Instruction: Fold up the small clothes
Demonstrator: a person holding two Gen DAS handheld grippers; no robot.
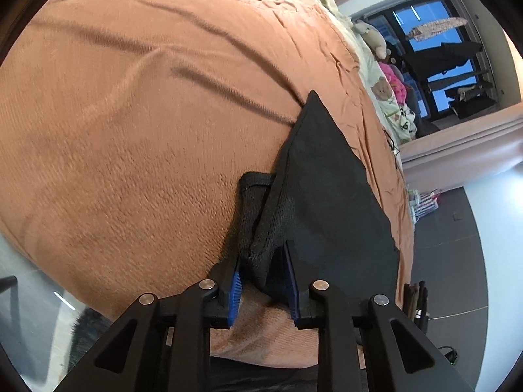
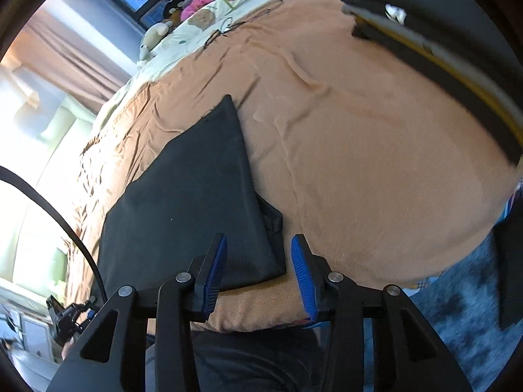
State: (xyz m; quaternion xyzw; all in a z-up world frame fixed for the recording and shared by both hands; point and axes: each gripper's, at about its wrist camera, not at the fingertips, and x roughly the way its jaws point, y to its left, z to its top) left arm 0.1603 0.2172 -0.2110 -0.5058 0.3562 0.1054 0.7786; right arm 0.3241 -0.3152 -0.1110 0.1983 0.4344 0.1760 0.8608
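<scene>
Black fabric is seen bunched between the blue pads of the left claw (image 1: 264, 281), whose jaws stand narrowly parted; whether the pads press on it cannot be told. That folded black garment (image 1: 327, 196) is spread on the orange blanket (image 1: 130, 114) of the bed. Its near corner is straddled by the right claw (image 2: 260, 271), jaws apart, nothing gripped.

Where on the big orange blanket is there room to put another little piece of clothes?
The orange-brown blanket is bare between the folded black garment and the dark folded clothes with a yellow stripe at its far edge. It is crowded up by the cream bedding with stuffed toys.
</scene>
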